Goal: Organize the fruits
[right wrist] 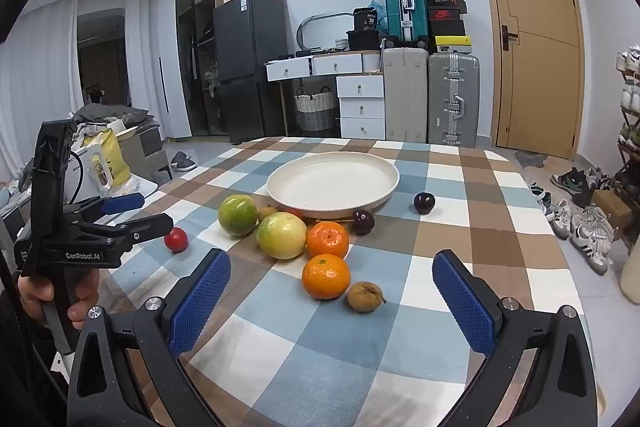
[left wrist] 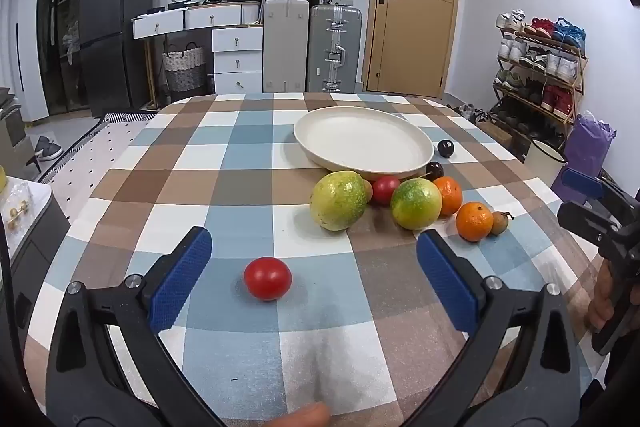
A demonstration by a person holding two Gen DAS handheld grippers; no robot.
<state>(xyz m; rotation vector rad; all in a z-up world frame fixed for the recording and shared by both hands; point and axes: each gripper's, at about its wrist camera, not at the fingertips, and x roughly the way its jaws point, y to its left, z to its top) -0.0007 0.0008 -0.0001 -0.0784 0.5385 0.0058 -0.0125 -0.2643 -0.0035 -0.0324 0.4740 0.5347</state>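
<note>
The left gripper [left wrist: 314, 267] hovered low over the near part of the checked blue, brown and white tabletop [left wrist: 224, 155], its jaws spread wide and holding nothing. A small round red tomato [left wrist: 267, 278] lay on the cloth between the blue pads, nearer the left one and touching neither. The right gripper [right wrist: 331, 291] hung over the near right part of the tabletop, jaws likewise spread and empty; in the left wrist view it appeared at the right edge [left wrist: 600, 211].

Between and just beyond its pads lay a near orange mandarin [right wrist: 326, 275] with a small wrinkled brown fruit [right wrist: 365, 296] just beside it on the right. Behind these sat a second orange mandarin [right wrist: 328, 238], touching a large yellow-green round fruit [right wrist: 281, 235]. Farther left stood a greener round fruit [right wrist: 237, 215], near a small olive fruit [right wrist: 267, 213]. A second red tomato [left wrist: 385, 190] lay among the cluster, against the plate's near rim. A dark cherry with a stem [right wrist: 363, 221] rested near the rim too.

Beyond the cluster, toward the middle of the tabletop, stood a wide, shallow cream plate [right wrist: 280, 183], nothing in it. A second dark cherry [right wrist: 424, 202] lay apart, to the right of the plate.
</note>
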